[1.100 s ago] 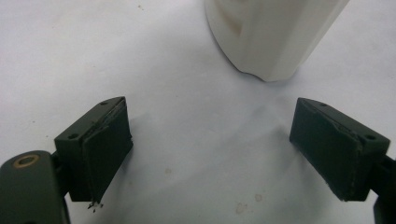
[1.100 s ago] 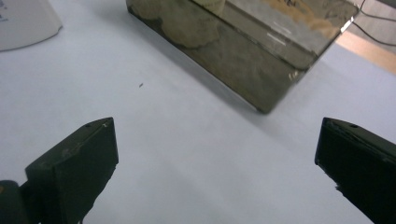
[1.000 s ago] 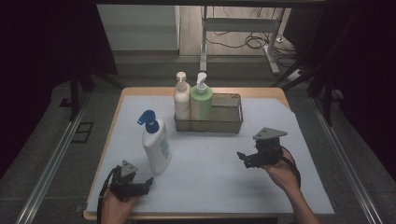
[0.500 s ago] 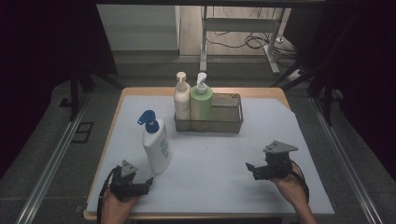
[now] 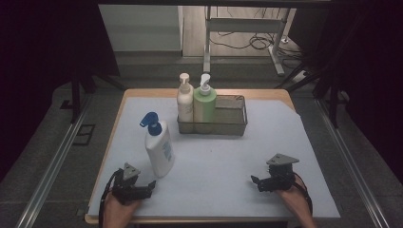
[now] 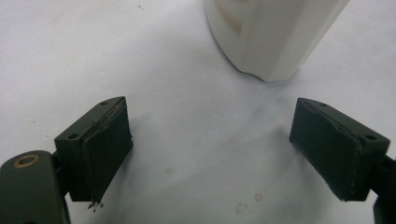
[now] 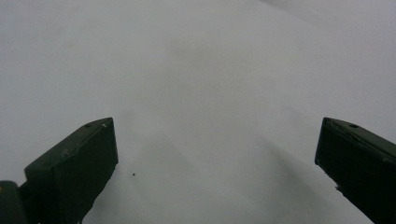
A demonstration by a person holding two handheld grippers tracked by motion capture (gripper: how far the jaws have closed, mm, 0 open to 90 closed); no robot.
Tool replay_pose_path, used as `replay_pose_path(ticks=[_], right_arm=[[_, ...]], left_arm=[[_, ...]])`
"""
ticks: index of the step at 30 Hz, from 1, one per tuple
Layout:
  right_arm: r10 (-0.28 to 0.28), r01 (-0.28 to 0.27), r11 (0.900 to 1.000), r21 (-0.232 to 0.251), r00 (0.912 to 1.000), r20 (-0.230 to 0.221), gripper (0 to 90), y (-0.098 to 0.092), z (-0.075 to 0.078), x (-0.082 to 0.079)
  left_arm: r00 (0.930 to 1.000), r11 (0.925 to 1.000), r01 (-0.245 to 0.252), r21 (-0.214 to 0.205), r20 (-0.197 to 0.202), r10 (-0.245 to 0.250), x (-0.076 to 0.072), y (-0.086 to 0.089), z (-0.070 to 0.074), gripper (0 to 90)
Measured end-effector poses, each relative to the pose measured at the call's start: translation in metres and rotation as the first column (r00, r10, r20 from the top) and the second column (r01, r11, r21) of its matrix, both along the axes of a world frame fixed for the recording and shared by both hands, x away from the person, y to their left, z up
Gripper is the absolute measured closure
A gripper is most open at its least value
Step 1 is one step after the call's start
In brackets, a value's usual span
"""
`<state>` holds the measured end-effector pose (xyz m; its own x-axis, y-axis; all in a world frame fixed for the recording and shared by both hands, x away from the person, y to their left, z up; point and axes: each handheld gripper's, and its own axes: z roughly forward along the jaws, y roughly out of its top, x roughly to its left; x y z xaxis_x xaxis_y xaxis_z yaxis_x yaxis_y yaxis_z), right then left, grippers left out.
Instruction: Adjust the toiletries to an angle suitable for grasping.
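Where the wooden table [image 5: 142,93] stands under the lamp, almost all of its top is covered by a pale grey sheet [image 5: 228,156]. On the far part of this sheet sits a wire basket [image 5: 233,124]. At the left end of the basket two pump bottles stand upright and side by side: a cream bottle [image 5: 185,105] and a green bottle [image 5: 205,105] that seems to touch it. The rest of the basket looks bare.

Nearer to the person, on the left half of the sheet, a white bottle [image 5: 159,149] with a blue pump stands upright, well apart from the basket. Its lower body also appears at the top of the left gripper view [image 6: 271,32].

The left gripper [image 5: 150,184] rests low at the near left edge, just beside the foot of this white bottle. Its jaws are spread wide and they hold nothing; the bottle is ahead of them, not between them. The right gripper [image 5: 255,181] lies at the near right side on the bare sheet, well apart from every bottle. Its jaws are also released, with only sheet between them. Each gripper carries a small grey plate on top.
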<state>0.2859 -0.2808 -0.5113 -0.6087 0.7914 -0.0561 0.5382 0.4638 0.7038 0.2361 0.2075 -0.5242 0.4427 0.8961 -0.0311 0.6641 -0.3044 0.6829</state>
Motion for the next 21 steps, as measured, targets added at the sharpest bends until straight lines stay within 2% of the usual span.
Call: replay_pose_path(ticks=[3,8,13,17,21], right_arm=[[-0.003,0.003,1.0,-0.007,0.9999,-0.015,0.0,-0.001,-0.007,0.001],[-0.006,0.007,0.9995,0.03,0.9985,-0.054,0.0,-0.005,-0.01,0.005],[-0.008,0.01,0.9994,0.032,0.9985,-0.053,0.0,-0.004,-0.011,0.005],[-0.008,0.01,0.9994,0.033,0.9986,-0.052,0.0,-0.005,-0.011,0.004],[-0.008,0.009,0.9994,0.033,0.9987,-0.051,0.0,-0.005,-0.011,0.004]], left_arm=[[1.0,1.0,0.0,-0.001,-0.001,0.0,0.0,0.0,0.0,12.6],[1.0,1.0,-0.001,-0.003,-0.002,0.001,0.0,0.001,0.001,13.1],[1.0,1.0,0.003,-0.001,-0.003,-0.003,0.001,0.002,0.002,14.7],[1.0,1.0,-0.006,-0.006,0.0,0.006,0.0,0.007,0.004,24.8],[1.0,0.9987,-0.003,-0.051,-0.004,0.002,0.001,0.012,0.007,37.7]])
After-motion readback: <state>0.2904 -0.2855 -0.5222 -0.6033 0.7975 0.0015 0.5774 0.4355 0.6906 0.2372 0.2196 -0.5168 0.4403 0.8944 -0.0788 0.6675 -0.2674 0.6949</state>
